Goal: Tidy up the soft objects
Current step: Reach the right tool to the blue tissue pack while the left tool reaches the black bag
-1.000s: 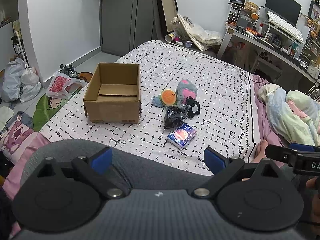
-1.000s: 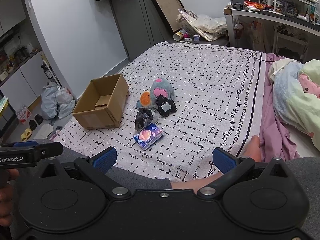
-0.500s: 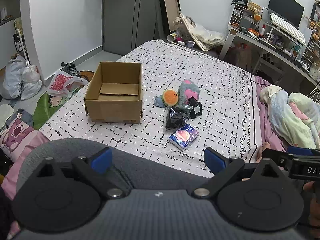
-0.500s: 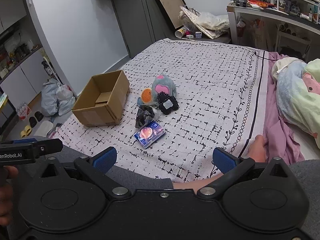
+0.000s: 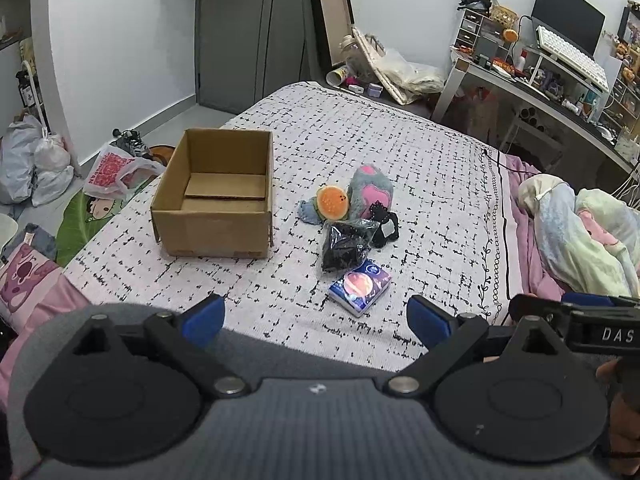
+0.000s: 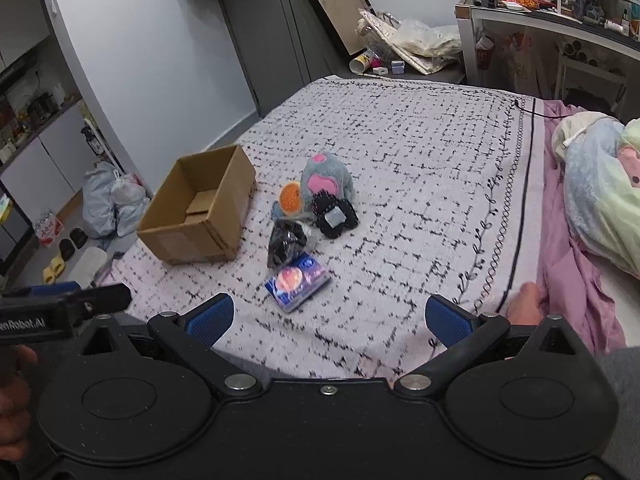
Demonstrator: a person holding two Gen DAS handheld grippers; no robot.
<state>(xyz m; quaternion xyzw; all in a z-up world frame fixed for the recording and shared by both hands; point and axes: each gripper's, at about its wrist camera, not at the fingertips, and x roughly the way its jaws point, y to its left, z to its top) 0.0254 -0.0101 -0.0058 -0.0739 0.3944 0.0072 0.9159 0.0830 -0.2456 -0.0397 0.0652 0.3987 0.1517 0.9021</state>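
Okay, you're holding both grippers, left [image 5: 316,318] and right [image 6: 329,316], fingers spread, empty, short of the toy pile [image 5: 352,216] beside the cardboard box [image 5: 216,200].

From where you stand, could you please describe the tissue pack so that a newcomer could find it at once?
Start at the open cardboard box on the patterned bedspread; to its right lies a small cluster of soft toys. The tissue pack is the cluster's nearest item, just in front of the black bagged bundle. It alone is flat, rectangular, glossy blue-purple with an orange circle.
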